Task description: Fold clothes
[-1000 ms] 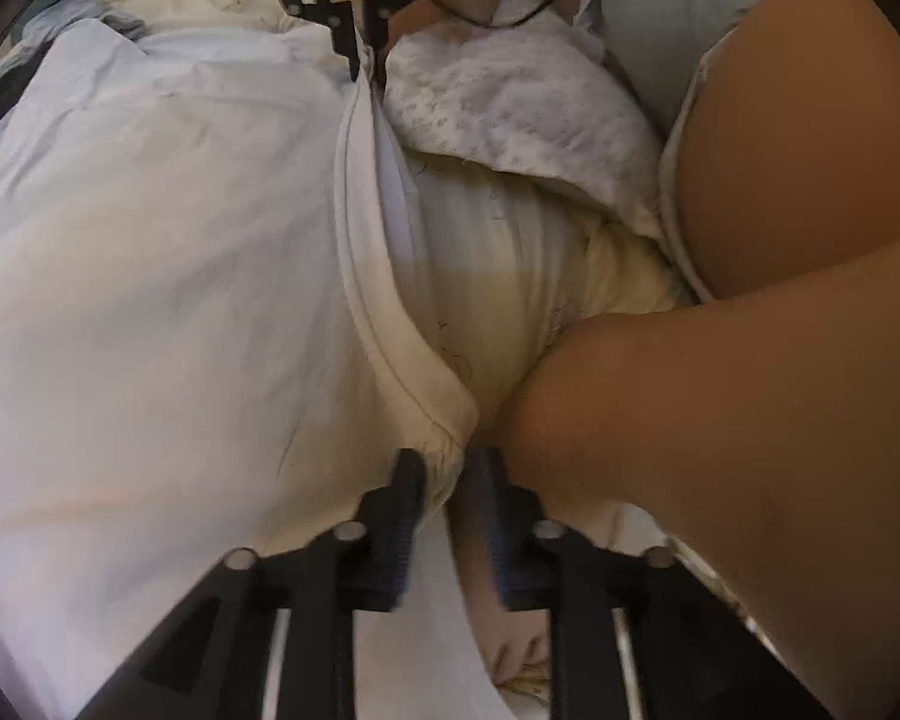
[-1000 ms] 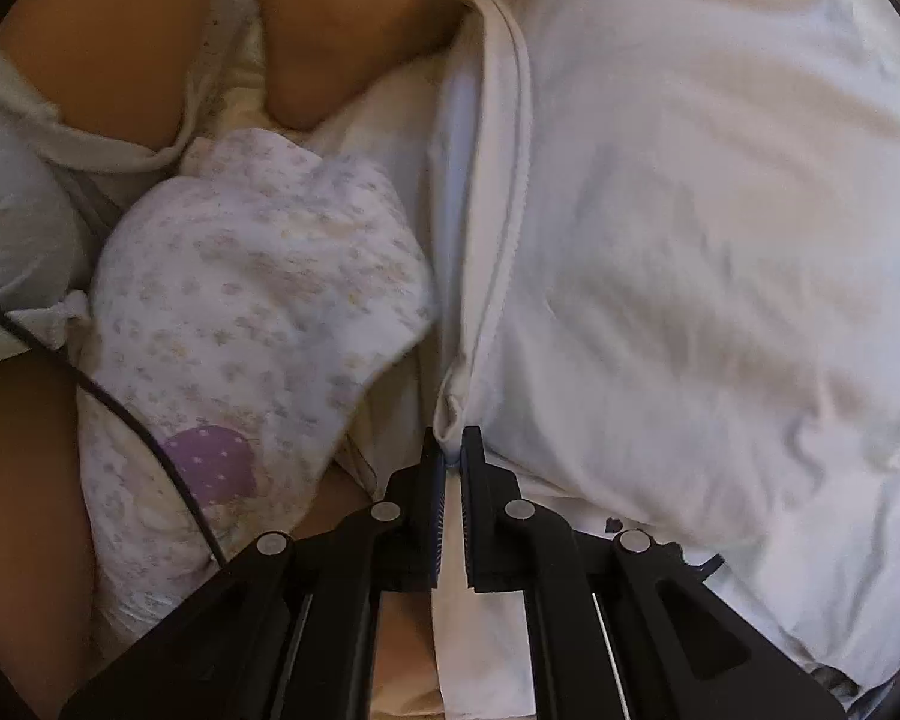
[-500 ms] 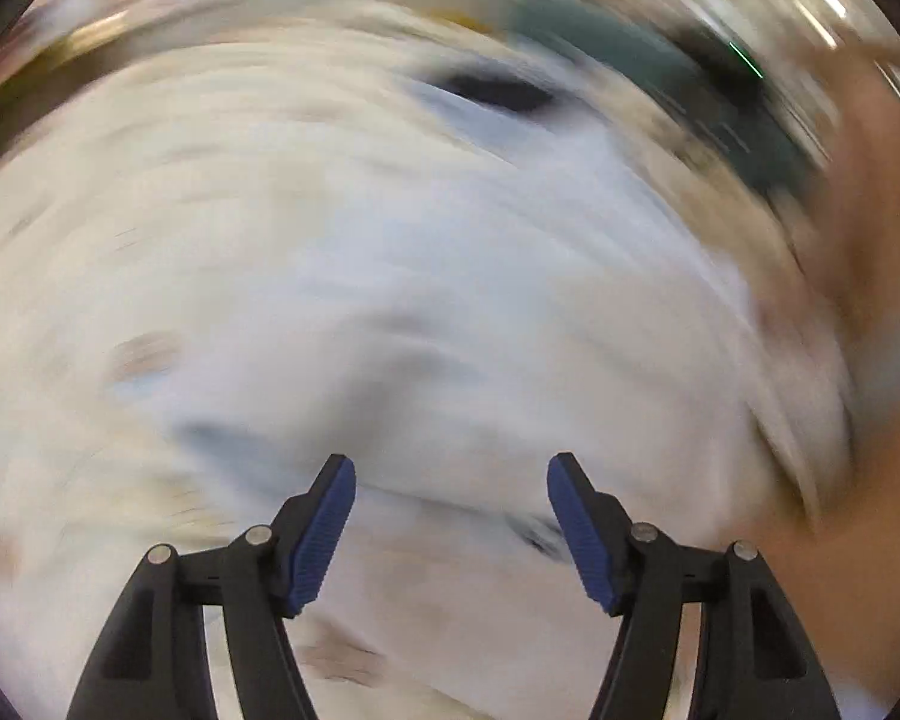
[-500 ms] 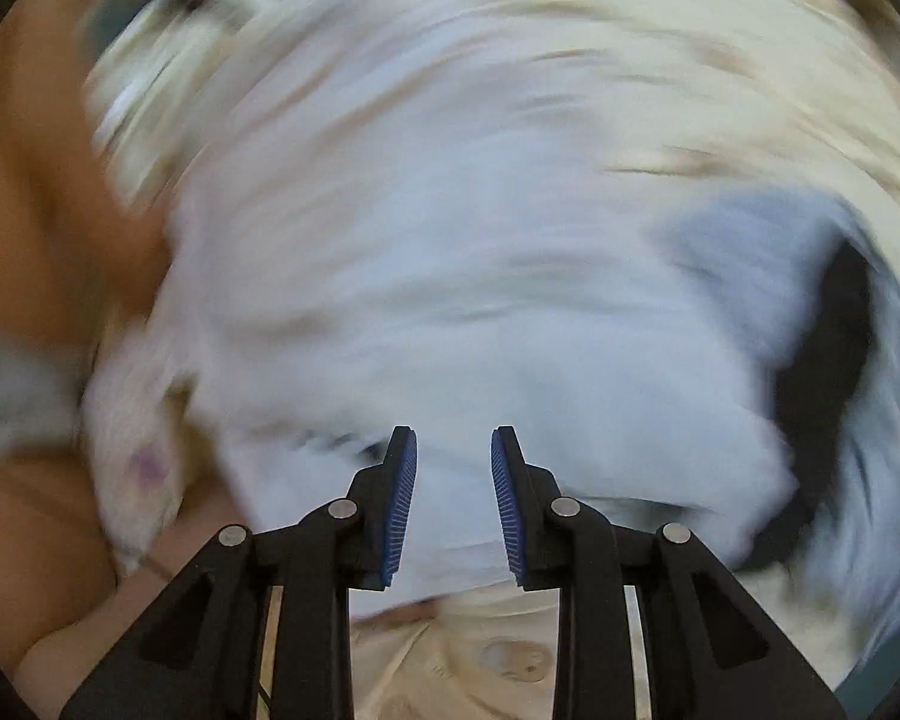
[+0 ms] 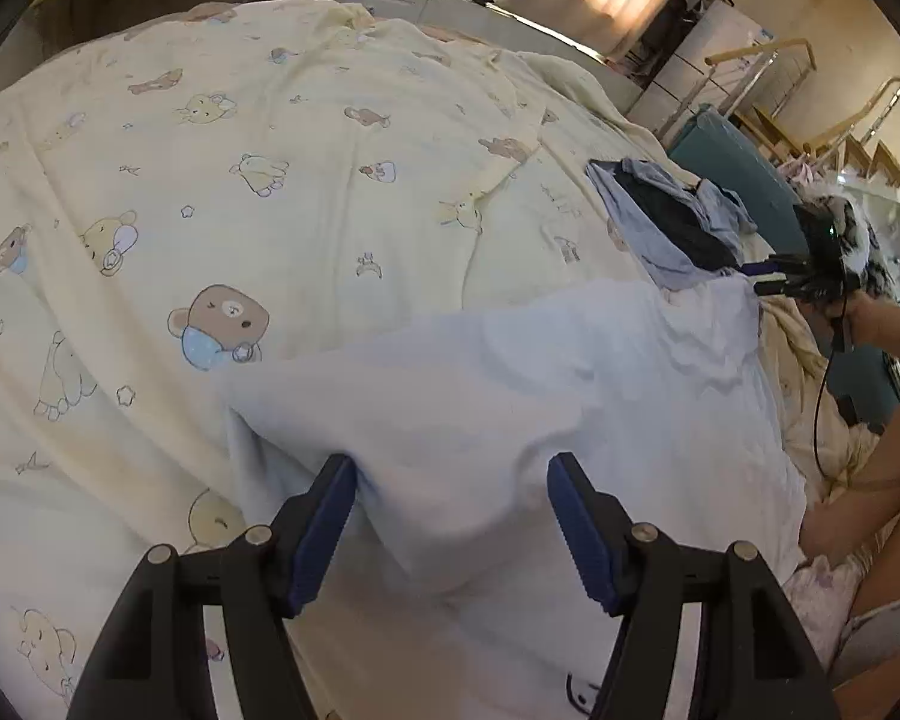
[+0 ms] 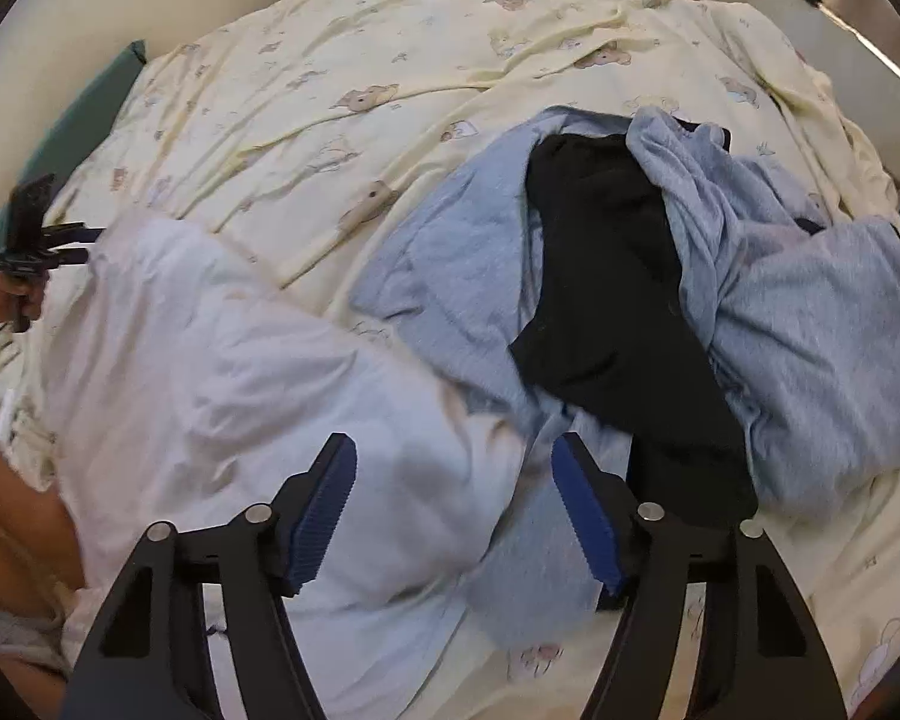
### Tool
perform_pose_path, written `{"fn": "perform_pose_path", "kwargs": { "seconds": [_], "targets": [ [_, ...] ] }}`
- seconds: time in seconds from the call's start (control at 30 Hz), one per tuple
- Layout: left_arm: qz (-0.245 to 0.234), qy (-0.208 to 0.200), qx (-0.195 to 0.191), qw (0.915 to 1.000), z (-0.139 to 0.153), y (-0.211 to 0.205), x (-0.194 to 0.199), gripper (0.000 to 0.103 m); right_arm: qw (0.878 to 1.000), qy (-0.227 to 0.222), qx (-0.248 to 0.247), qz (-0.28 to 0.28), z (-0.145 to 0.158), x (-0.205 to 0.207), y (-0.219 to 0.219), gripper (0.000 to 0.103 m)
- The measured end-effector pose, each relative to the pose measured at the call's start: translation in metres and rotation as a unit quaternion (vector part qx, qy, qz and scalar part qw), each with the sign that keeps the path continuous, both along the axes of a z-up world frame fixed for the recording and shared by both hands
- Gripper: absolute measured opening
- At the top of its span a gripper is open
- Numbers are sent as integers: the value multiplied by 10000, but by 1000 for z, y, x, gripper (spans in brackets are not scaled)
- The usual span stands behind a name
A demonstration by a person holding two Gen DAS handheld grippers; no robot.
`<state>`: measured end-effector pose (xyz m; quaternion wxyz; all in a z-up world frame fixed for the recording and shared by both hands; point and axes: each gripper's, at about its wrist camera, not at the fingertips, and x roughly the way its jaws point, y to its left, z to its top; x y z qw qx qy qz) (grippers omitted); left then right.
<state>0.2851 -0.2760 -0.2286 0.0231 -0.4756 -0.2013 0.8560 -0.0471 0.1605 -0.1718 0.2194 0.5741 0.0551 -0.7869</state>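
We risked the white garment (image 5: pixel 510 396) slumping out of its fold, since neither tool gripped it. Our left tool (image 5: pixel 450 528) stood wide open with a hump of cloth between the pads, unpinched. Our right tool (image 6: pixel 453 516) was opening above the garment's edge on the bed (image 5: pixel 270 120), beside the blue-grey and black clothes pile (image 6: pixel 660 276).

The left gripper (image 5: pixel 450 516) is pointing steeply down, its jaws standing wide apart and gripping nothing. The right gripper (image 6: pixel 453 510) is also tilting down, its jaws opening, pads pressing on nothing. A hand (image 6: pixel 6 300) is clutching the left gripper's handle; a bare forearm (image 5: pixel 894 456) is reaching in.
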Motion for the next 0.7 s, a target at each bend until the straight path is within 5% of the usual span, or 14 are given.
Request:
{"fn": "perform_pose_path", "kwargs": {
  "seconds": [0.13,0.53,0.7],
  "targets": [
    [137,35,29,9999,2,-9,4,67,9991,-397,-158,15,-9,-9,6,8],
    [515,175,54,9985,6,-45,17,67,9983,-387,-275,-335,-12,-1,1,8],
    [512,-212,91,9984,-19,-51,-8,67,9987,-387,-176,-287,-14,-2,1,8]
  ]
}}
